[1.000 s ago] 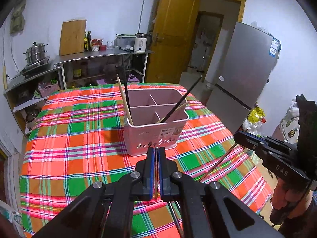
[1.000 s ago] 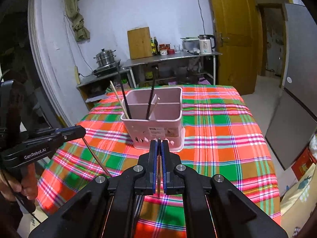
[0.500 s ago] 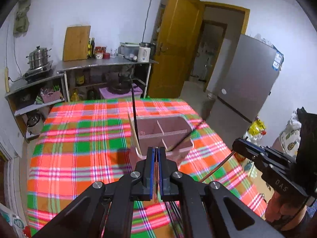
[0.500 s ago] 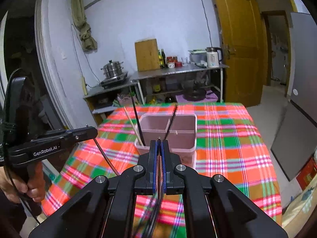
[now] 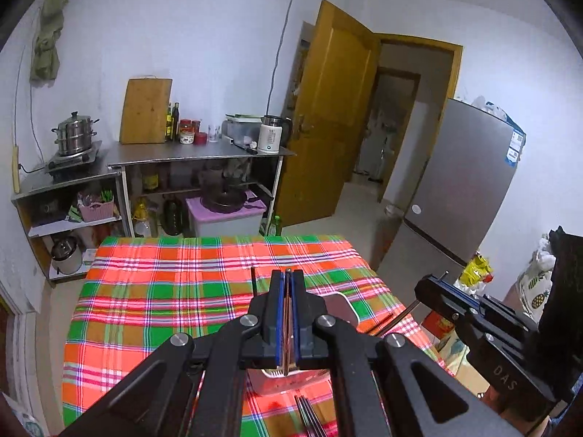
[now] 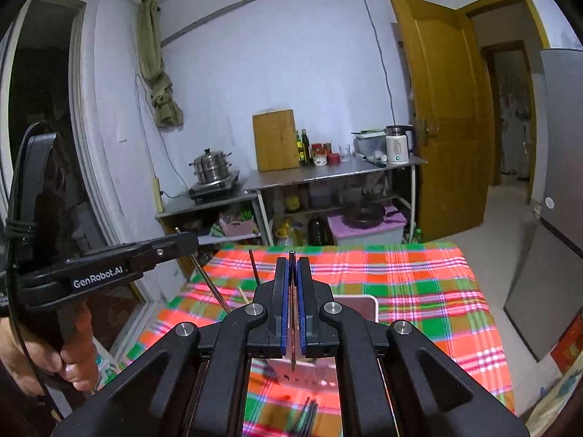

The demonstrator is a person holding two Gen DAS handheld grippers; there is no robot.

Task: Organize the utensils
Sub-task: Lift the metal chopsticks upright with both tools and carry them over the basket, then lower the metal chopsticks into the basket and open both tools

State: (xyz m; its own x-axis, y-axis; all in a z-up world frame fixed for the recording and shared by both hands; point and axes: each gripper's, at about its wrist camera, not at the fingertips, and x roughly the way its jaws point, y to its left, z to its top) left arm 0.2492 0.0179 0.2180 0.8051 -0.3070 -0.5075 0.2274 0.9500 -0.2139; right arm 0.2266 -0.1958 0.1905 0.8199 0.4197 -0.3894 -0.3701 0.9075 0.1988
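The utensil holder (image 6: 355, 306) stands on the surface (image 6: 419, 291) near its near edge, chopsticks (image 6: 254, 266) standing in its left part, more chopsticks (image 6: 306, 415) lying before it, shelves (image 6: 328, 178) behind the far edge.

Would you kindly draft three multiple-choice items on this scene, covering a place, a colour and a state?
1. Where does the pink utensil basket stand?
A. on the plaid tablecloth
B. on the steel counter
C. on the floor

2. What colour is the electric kettle on the counter?
A. red
B. white
C. blue

3. How does the right gripper stand?
A. wide open
B. shut on a spoon
C. shut on a chopstick

Answers: 1 A, the basket sits on the cloth behind the fingers; 2 B, its body is white with a dark handle; 3 C, a thin stick runs between the closed pads.
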